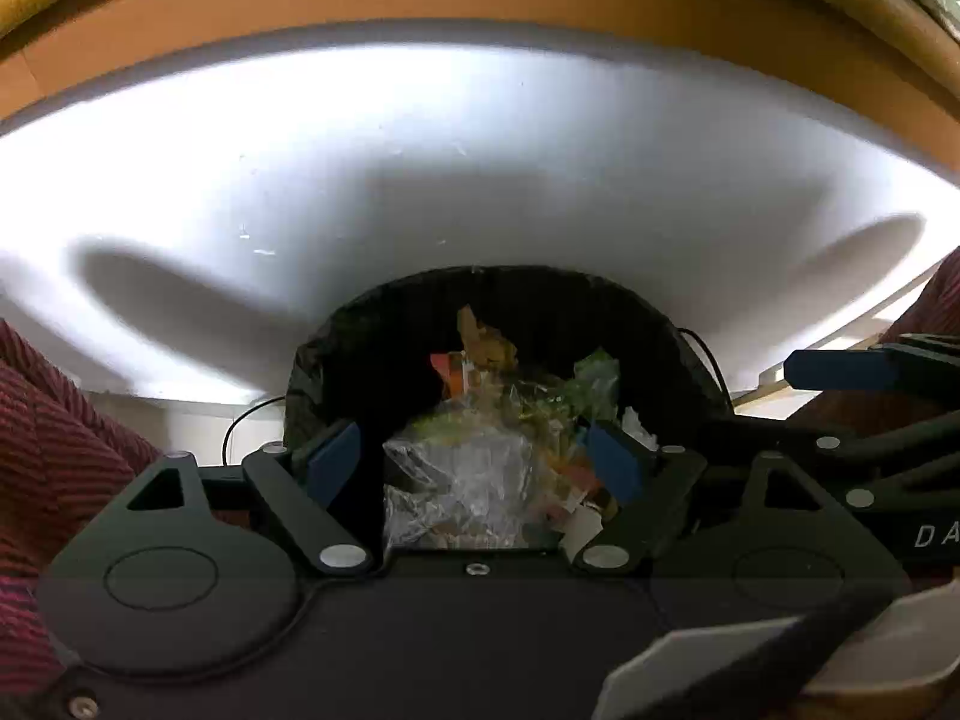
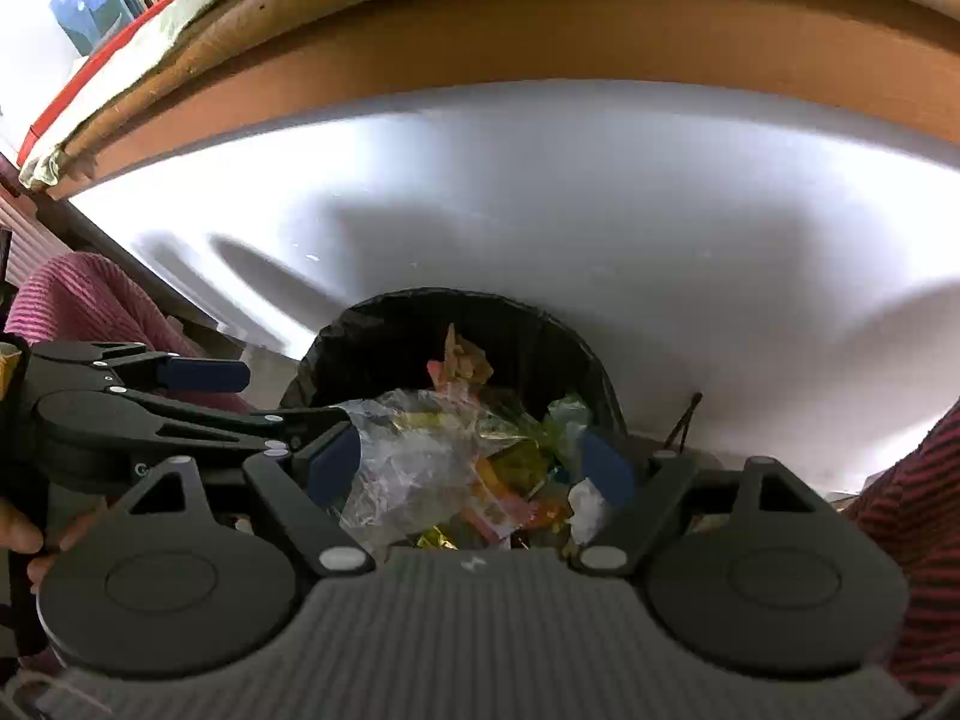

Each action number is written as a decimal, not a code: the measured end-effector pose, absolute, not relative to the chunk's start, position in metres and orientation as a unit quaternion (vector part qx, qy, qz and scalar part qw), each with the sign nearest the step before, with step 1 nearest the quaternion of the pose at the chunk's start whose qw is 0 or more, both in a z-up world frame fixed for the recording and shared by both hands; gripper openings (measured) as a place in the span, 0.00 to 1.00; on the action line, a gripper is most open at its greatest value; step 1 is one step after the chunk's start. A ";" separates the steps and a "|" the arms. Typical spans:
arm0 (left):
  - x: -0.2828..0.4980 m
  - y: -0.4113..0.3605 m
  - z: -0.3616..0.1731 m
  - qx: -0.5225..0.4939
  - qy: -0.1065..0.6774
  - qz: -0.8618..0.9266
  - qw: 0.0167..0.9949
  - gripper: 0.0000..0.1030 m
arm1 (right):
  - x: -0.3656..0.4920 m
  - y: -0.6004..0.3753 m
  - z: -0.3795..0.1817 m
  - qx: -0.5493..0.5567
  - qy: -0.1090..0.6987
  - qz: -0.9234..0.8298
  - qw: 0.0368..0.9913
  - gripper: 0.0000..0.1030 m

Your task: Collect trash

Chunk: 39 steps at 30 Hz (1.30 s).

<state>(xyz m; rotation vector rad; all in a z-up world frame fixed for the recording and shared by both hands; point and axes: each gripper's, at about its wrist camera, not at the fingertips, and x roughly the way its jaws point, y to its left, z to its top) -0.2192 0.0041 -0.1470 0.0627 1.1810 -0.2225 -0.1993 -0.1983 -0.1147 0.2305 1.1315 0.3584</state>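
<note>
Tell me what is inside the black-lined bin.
The bin holds crumpled clear plastic, yellow and orange wrappers, a brown scrap and white paper. Anything beneath that pile is covered.

Black-lined bin [image 2: 384, 330] (trash-filled) on the floor [image 2: 780, 456]

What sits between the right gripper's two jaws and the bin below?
Nothing: the right gripper is open and empty over the trash bin; only binned wrappers show, per the right wrist view.

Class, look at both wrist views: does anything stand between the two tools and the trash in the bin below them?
Nothing visible does. Both the left tool and the right tool hang open, side by side, directly over the bin, and the trash lies uncovered in its open mouth.
</note>
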 end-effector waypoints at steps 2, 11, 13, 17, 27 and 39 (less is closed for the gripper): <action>-0.219 0.005 -0.149 0.031 0.557 -0.104 0.823 0.80 | -0.199 -0.198 -0.115 0.107 0.533 0.168 0.822 0.86; -0.219 0.003 -0.153 0.033 0.563 -0.098 0.820 0.80 | -0.199 -0.197 -0.117 0.107 0.534 0.167 0.822 0.86; -0.219 0.005 -0.154 0.032 0.566 -0.097 0.818 0.80 | -0.199 -0.197 -0.118 0.107 0.534 0.167 0.822 0.86; -0.220 0.005 -0.156 0.034 0.568 -0.094 0.817 0.80 | -0.199 -0.197 -0.118 0.107 0.535 0.168 0.821 0.87; -0.220 0.003 -0.158 0.039 0.570 -0.093 0.816 0.81 | -0.200 -0.197 -0.120 0.108 0.535 0.166 0.821 0.88; -0.220 0.004 -0.159 0.044 0.571 -0.094 0.814 0.82 | -0.200 -0.198 -0.119 0.109 0.536 0.166 0.821 0.88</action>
